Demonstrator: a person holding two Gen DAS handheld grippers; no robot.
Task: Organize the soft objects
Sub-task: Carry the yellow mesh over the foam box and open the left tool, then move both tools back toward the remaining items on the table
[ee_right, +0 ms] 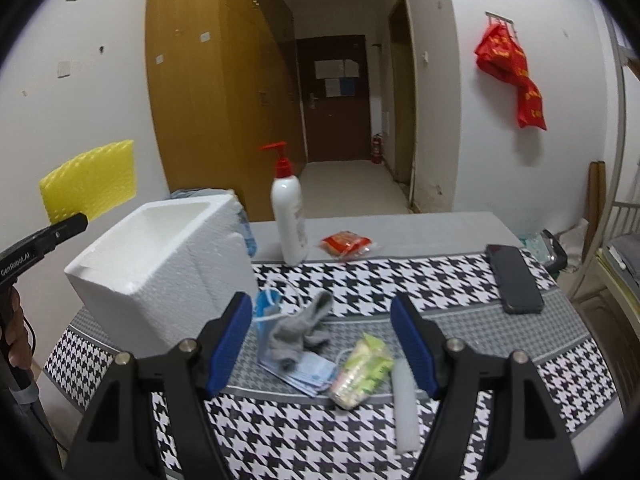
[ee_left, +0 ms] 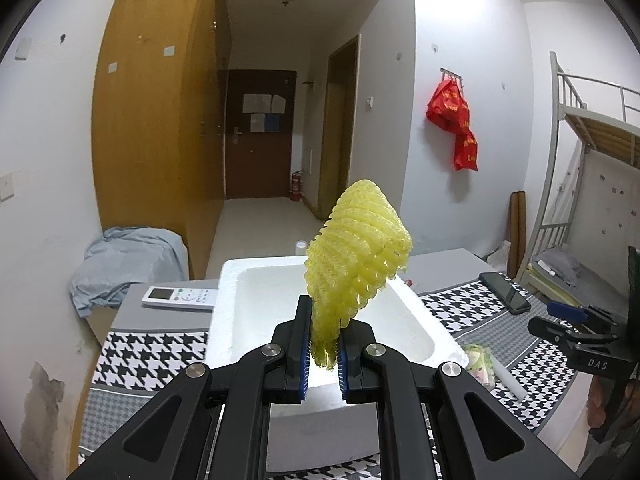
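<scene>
My left gripper [ee_left: 323, 354] is shut on a yellow foam net sleeve [ee_left: 356, 252], which stands up above the open white foam box [ee_left: 416, 316]. The right wrist view shows that same yellow sleeve [ee_right: 90, 178] held up to the left of the foam box [ee_right: 168, 268]. My right gripper [ee_right: 322, 342] is open above the houndstooth tablecloth [ee_right: 320, 440]. Between and beyond its fingers lie a grey sock [ee_right: 298, 330], blue face masks [ee_right: 300, 372], a green-and-white packet [ee_right: 362, 372] and a white foam strip [ee_right: 404, 408].
A white pump bottle with a red top [ee_right: 288, 220], a red snack packet [ee_right: 346, 244] and a black phone [ee_right: 514, 278] stand farther back on the table. A white remote [ee_left: 180, 298] lies left of the box. A bunk bed [ee_left: 592, 128] is at the right.
</scene>
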